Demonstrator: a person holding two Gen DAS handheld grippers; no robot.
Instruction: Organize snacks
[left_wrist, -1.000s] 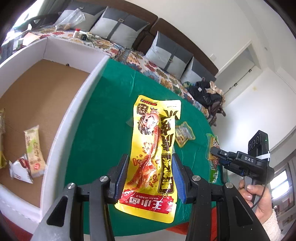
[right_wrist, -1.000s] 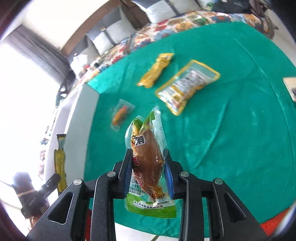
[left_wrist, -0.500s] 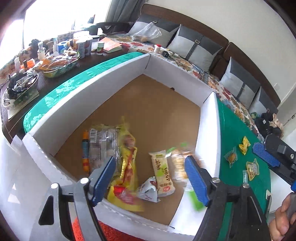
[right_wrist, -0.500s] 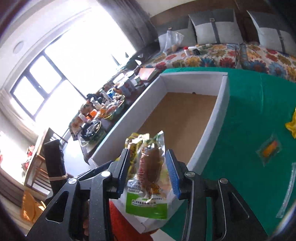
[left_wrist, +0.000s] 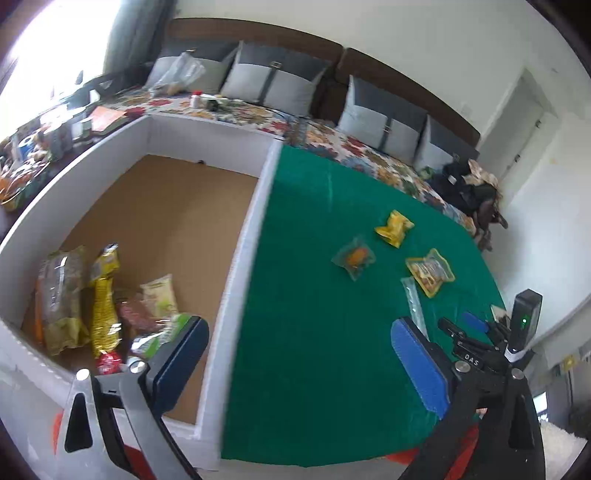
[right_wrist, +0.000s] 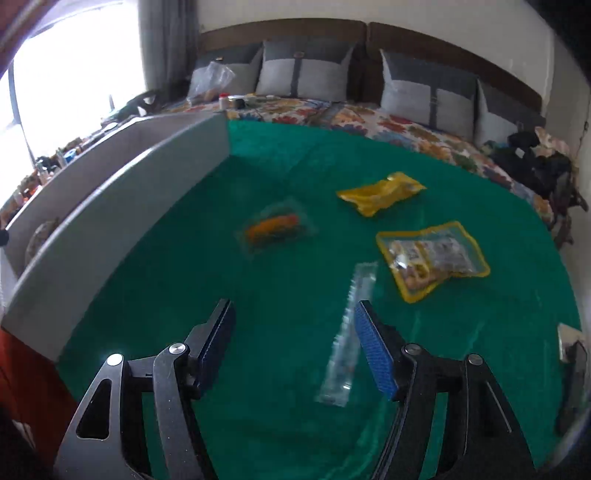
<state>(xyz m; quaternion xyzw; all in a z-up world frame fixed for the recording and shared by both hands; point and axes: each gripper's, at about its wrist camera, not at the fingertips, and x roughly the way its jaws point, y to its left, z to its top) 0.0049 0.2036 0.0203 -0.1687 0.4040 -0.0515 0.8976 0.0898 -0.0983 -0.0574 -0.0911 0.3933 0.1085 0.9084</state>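
While both grippers stand empty, you are between picks. Left gripper (left_wrist: 299, 363): fingers spread wide, straddling the white wall of the box (left_wrist: 245, 236). Right gripper (right_wrist: 293, 343): fingers apart, low over the green cloth (right_wrist: 258, 369). Several snacks lie inside the box, among them a yellow packet (left_wrist: 103, 291). Four remain on the cloth: a clear strip packet (right_wrist: 349, 334) just beside your right inner pad, an orange sausage pack (right_wrist: 275, 227), a crumpled yellow pack (right_wrist: 380, 192) and a yellow-bordered pouch (right_wrist: 432, 258). Judgement: the strip packet is the nearest pick; it lies flat and thin, so centre your fingers over it, come down close to the cloth, then close.
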